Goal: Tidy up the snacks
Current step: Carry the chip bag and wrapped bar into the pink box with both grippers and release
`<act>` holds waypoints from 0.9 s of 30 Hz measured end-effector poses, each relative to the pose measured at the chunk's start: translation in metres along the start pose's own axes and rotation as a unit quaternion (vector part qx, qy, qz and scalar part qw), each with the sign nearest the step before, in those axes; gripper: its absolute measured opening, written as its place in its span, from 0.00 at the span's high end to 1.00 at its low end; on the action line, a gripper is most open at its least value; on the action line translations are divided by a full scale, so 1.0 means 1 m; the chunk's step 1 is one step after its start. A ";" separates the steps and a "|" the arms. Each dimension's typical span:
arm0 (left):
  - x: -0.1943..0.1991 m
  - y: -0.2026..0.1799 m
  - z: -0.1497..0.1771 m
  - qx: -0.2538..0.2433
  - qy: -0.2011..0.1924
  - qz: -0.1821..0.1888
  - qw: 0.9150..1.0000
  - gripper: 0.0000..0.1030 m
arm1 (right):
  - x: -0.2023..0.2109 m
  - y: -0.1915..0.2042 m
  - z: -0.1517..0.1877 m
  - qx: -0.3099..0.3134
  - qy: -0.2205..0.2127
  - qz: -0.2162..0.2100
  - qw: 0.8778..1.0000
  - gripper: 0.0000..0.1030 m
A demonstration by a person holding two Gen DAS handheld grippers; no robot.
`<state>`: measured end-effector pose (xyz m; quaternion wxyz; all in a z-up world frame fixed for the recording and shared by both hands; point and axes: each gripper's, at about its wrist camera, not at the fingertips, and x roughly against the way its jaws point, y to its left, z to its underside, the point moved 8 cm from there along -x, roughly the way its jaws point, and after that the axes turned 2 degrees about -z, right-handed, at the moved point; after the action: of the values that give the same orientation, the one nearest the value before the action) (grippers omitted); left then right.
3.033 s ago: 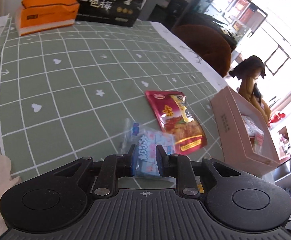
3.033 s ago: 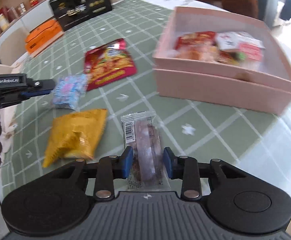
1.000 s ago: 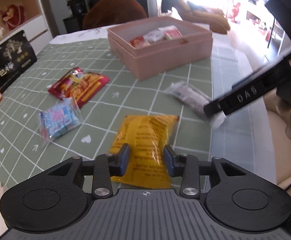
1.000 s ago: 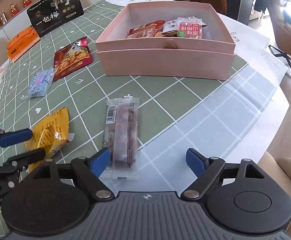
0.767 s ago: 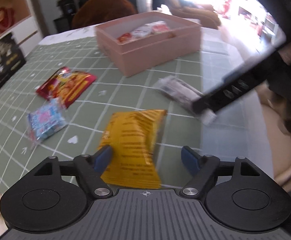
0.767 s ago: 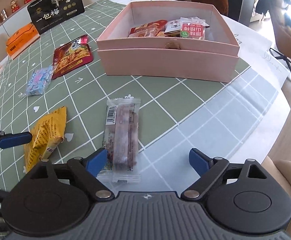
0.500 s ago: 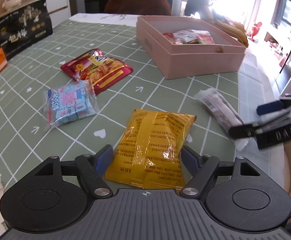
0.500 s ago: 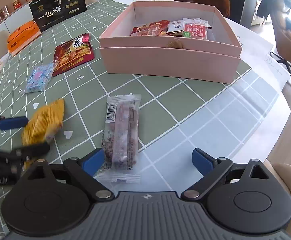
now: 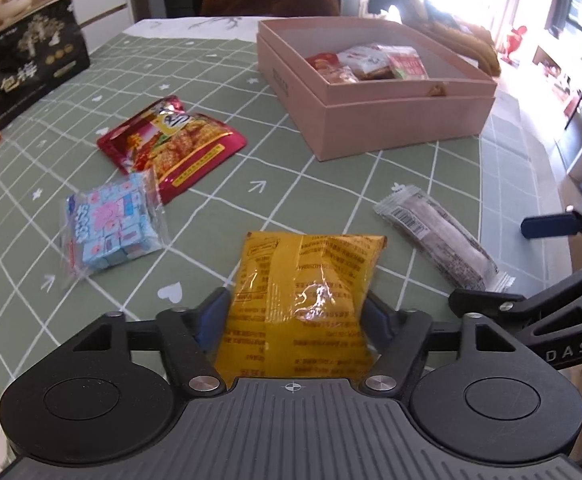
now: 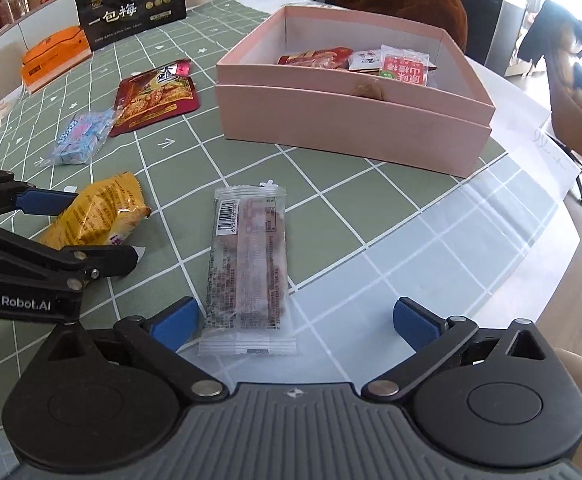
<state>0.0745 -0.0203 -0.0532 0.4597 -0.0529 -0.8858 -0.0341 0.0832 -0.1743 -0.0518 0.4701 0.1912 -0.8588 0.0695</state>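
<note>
Left tool [image 9: 293, 316] now straddles the crinkled yellow foil snack bag [image 9: 303, 300], its blue-padded fingers spread on either side of the near end of the bag and not clamped. A second ago those fingers were closed against the same bag; they then sprang wide, and half a second ago they already stood in this spread pose. I read that as a release or a re-grip, so the bag lies on the green grid-patterned desk [image 9: 211, 208] and is not yet carried. Right tool [image 10: 295, 322] is likewise released, with its fingers far apart; three seconds ago it was pinched on the clear-wrapped dark snack bar [image 10: 249, 268], which now lies flat on the desk between and just ahead of the fingers. Neither item has been moved to the box, so both pickups remain to be done.

In the left wrist view the yellow bag's long axis runs straight away from the tool, and its sealed far edge points roughly toward the open pink cardboard box [image 9: 403, 108]. In the right wrist view the bar's long axis also runs nearly straight ahead, barcode end away from the tool and toward the box.

Farther out lie a blue-and-pink wrapped candy pack [image 9: 111, 228] and a red glossy snack pouch [image 9: 175, 144], the pouch's corner touching the pack. Several small packets [image 10: 371, 62] already sit inside the box.
</note>
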 end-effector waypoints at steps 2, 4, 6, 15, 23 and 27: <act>0.005 0.003 0.004 0.022 0.001 0.009 1.000 0.31 | 0.001 0.000 0.002 -0.003 -0.006 0.003 1.000 0.00; 0.012 0.005 0.011 0.038 0.005 0.012 0.999 0.32 | 0.001 0.001 0.002 -0.010 -0.006 0.007 1.000 0.00; 0.019 0.008 0.020 0.050 0.011 0.007 0.999 0.32 | 0.001 0.001 0.002 -0.010 -0.001 0.007 1.000 0.00; 0.031 0.010 0.034 0.079 0.016 -0.001 0.997 0.32 | -0.006 -0.004 -0.010 -0.011 0.011 0.000 1.000 0.01; 0.030 0.008 0.034 0.075 0.022 -0.004 0.997 0.31 | -0.012 0.016 -0.033 0.011 0.008 -0.005 1.000 0.44; 0.032 0.010 0.036 0.085 0.013 0.005 0.996 0.32 | 0.004 0.025 -0.031 0.015 0.019 -0.030 0.999 0.66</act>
<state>0.0287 -0.0044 -0.0475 0.4742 -0.0174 -0.8792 0.0428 0.0955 -0.1432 -0.0299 0.4856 0.2222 -0.8424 0.0722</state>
